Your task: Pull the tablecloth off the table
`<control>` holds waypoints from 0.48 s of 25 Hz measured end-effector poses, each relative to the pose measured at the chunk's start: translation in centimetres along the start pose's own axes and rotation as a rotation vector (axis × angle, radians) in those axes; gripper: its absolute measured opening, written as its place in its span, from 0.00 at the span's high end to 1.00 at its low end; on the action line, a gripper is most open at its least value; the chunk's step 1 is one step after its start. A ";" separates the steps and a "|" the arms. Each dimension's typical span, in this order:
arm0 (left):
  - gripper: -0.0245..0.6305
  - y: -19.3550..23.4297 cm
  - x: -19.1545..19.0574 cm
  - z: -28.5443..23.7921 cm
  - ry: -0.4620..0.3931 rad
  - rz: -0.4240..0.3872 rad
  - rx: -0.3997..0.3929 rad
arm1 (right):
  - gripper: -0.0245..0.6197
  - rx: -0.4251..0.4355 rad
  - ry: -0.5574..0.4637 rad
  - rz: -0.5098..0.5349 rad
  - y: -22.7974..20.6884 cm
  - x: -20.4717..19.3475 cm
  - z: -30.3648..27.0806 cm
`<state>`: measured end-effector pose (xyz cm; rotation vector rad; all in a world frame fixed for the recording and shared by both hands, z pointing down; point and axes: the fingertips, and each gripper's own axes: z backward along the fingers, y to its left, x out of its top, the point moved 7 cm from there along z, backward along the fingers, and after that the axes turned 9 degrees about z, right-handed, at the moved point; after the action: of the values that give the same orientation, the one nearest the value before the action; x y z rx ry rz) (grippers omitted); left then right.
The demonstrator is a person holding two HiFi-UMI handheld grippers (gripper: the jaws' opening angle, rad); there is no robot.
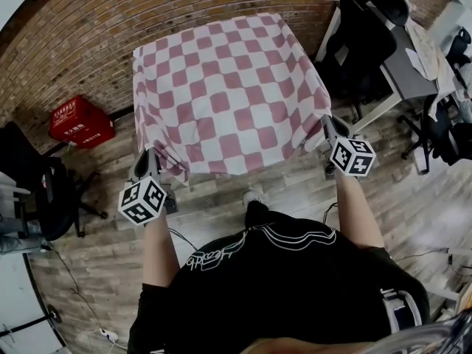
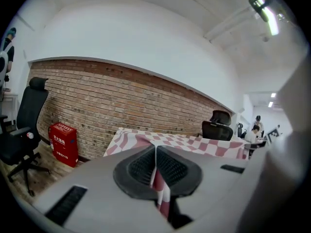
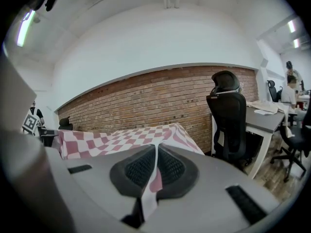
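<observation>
Left claw [image 1: 150, 161] is clamping the near-left corner of the tablecloth [image 1: 228, 94]. Right claw [image 1: 330, 129] is clamping the near-right corner. Each is pinching a thin fold of the pink-and-white check between its pads, with nothing else in there.

The cloth is covering the whole table top and draping down the left and right edges. The pull looks barely started.

Risks:
- Each claw is biting only a narrow fold, so a sharp tug could be slipping it out of the pads.
- Uneven pull from the 2 sides would be skewing the cloth and hanging it on a far corner.
- The black chair [image 1: 365, 39] is sitting close to the table's right edge, so trailing cloth could be catching on it.
</observation>
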<state>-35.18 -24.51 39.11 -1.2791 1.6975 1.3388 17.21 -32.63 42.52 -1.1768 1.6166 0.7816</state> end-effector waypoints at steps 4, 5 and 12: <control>0.96 -1.2 -1.6 1.6 -0.012 0.006 -0.032 | 0.96 0.013 -0.017 0.014 0.7 -1.2 1.8; 0.96 -1.5 -1.9 2.0 -0.013 0.009 -0.038 | 0.96 0.014 -0.020 0.013 0.7 -1.4 2.1; 0.96 -2.7 -1.6 3.3 -0.016 0.027 -0.064 | 0.96 0.029 -0.017 -0.001 1.2 -1.2 3.2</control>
<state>-32.46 -20.90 38.61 -1.2816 1.6791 1.4260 17.19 -28.96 42.52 -1.1475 1.6081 0.7635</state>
